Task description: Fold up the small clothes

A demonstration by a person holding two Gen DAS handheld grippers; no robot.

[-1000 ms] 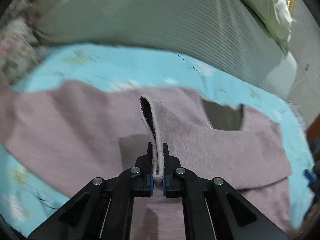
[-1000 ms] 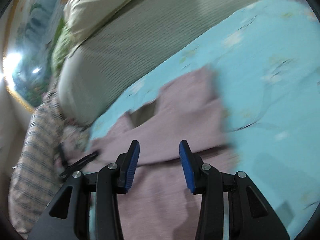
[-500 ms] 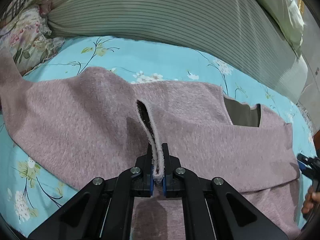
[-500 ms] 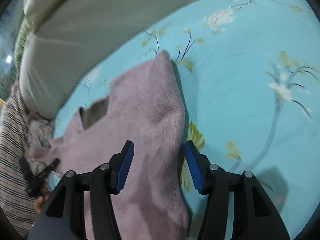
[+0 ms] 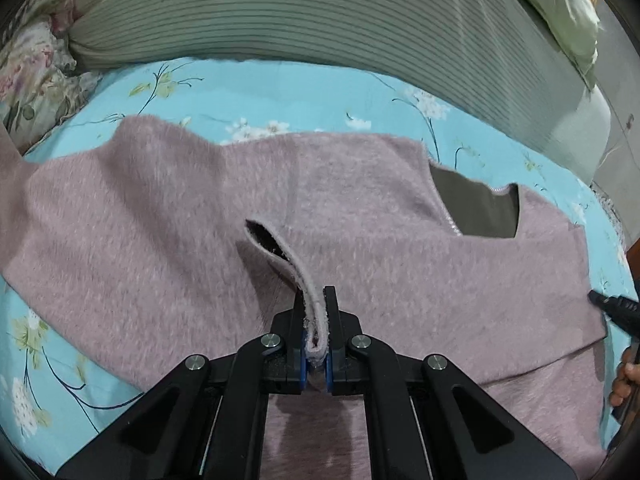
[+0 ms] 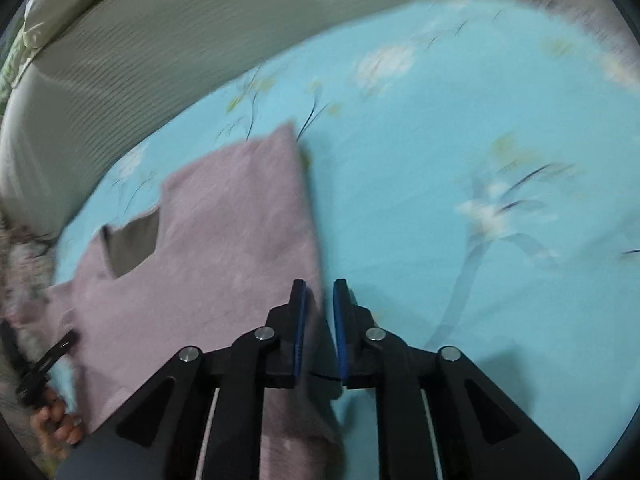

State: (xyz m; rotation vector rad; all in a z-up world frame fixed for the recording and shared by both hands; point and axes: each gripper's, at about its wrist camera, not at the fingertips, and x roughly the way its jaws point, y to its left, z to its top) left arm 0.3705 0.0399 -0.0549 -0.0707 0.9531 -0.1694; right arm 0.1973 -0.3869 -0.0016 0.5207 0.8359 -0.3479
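My right gripper (image 6: 319, 312) just narrowed onto the sweater (image 6: 224, 248) edge, grip unclear; left gripper (image 5: 315, 322) still pinches it, fold's next.

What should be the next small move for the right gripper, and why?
Probably close the right gripper on the pink garment edge lying between its fingers; the left gripper already pinches a fold, so both sides could then lift together.

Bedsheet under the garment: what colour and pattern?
The bedsheet is light blue with white flowers on thin dark stems; the left wrist view shows it best.
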